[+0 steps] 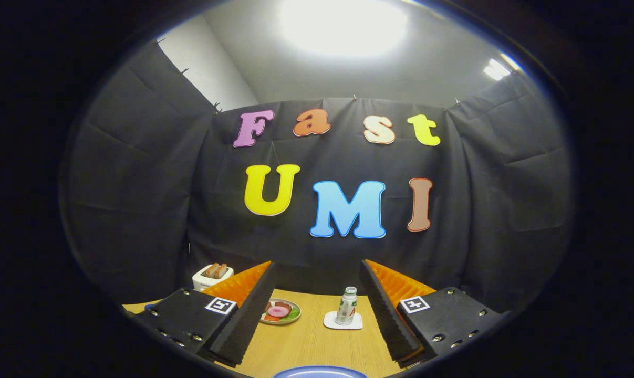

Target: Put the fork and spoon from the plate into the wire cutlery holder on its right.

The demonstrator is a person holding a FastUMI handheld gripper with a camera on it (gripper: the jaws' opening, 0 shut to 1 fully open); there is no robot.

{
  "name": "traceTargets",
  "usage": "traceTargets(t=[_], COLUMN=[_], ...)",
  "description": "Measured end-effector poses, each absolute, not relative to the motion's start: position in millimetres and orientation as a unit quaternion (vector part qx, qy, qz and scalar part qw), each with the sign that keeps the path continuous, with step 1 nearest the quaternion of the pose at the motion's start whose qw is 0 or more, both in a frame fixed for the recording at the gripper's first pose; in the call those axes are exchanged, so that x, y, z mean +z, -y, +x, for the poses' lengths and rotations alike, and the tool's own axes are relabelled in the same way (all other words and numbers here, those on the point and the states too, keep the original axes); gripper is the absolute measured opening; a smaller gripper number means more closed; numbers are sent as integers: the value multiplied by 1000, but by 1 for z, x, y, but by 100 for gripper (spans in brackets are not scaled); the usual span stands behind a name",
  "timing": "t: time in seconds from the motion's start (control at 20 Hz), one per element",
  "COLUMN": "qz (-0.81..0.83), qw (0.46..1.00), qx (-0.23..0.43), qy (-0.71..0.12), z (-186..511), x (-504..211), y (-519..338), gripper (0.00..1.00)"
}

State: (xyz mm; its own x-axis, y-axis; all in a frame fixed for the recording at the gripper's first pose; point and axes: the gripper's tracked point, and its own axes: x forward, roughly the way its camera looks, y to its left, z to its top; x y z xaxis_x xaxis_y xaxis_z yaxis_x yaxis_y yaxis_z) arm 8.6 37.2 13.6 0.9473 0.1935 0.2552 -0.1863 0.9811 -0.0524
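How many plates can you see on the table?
2. One plate with toy food sits beyond the open gripper, beside its left finger. A blue plate lies close between the fingers, mostly hidden. More may be hidden.

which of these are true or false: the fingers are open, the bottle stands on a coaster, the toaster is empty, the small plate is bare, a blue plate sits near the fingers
1. The fingers are open. True: a wide gap, nothing held between them.
2. The bottle stands on a coaster. True.
3. The toaster is empty. False: slices of toast stick up from its slots.
4. The small plate is bare. False: it holds colourful food pieces.
5. A blue plate sits near the fingers. True: its rim shows between them, closer than the bottle.
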Motion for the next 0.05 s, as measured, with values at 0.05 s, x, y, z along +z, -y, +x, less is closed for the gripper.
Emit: traceTargets(t=[0.05], qz=[-13], qw=[986], qx=[106], qy=[124], z=[9], x=[11], y=[-45], gripper=[97])
